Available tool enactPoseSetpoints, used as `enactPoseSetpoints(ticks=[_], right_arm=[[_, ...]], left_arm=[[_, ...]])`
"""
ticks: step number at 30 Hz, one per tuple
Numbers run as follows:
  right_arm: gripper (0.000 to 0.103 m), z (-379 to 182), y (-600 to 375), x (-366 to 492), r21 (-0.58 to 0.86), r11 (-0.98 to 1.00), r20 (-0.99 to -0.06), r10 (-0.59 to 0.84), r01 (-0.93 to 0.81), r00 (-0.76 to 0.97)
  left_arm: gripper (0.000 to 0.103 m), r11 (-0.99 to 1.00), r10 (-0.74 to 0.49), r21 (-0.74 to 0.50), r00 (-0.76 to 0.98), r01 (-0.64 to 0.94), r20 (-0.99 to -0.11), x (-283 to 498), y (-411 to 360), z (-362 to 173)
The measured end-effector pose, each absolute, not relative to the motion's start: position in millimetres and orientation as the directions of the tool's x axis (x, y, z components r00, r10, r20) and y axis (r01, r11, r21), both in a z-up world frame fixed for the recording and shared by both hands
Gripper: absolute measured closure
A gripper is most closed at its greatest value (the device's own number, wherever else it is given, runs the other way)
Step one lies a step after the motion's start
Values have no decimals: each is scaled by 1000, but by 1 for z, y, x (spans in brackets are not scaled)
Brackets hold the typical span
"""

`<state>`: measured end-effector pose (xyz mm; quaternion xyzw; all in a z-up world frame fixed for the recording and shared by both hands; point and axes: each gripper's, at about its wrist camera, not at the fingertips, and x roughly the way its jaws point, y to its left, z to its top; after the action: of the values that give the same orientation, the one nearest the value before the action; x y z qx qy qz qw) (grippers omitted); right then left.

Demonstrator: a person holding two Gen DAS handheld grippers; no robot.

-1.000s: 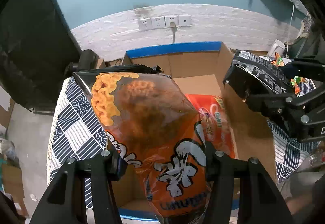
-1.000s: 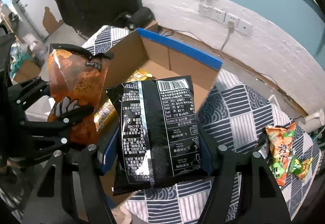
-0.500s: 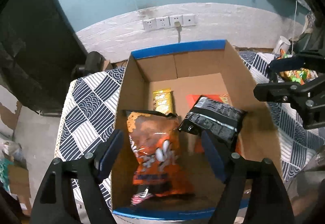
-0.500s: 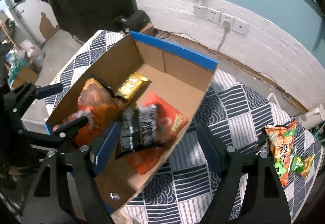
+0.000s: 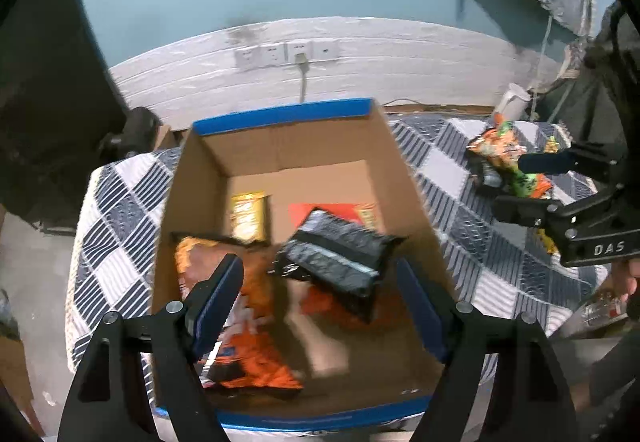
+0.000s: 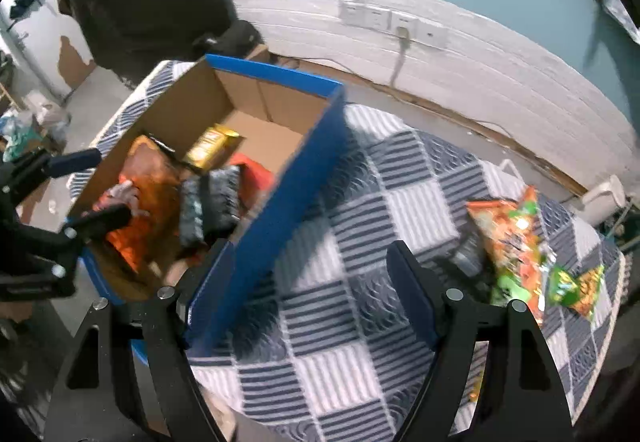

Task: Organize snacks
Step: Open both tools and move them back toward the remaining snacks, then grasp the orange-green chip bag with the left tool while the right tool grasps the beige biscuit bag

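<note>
While both pairs of jaws stand spread with nothing between them, having just been opening, the orange snack bag (image 5: 244,306) and the black snack bag (image 5: 340,258) lie inside the cardboard box (image 5: 292,145), the black one tilted over a red packet (image 5: 340,211) and beside a yellow packet (image 5: 249,215). Left gripper (image 5: 320,302) hangs over the box's near end; right gripper (image 6: 312,282) is over the box's blue side wall and the checked cloth (image 6: 360,201). More snacks (image 6: 516,238), orange and green, lie on the cloth well apart from the box; a dark packet may sit beside them, though blur hides it.
</note>
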<state>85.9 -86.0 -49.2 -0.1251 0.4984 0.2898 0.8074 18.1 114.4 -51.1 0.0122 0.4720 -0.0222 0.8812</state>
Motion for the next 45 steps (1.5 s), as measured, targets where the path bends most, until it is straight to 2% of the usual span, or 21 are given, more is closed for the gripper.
enactPoseSetpoints(ticks=[27, 45], right_arm=[[24, -68, -295, 84, 71, 946, -888, 204, -316, 412], [24, -137, -374, 99, 106, 983, -936, 150, -153, 318]], left_arm=[[23, 957, -132, 2, 443, 289, -887, 33, -48, -70], [23, 946, -109, 15, 361, 324, -926, 58, -105, -113]])
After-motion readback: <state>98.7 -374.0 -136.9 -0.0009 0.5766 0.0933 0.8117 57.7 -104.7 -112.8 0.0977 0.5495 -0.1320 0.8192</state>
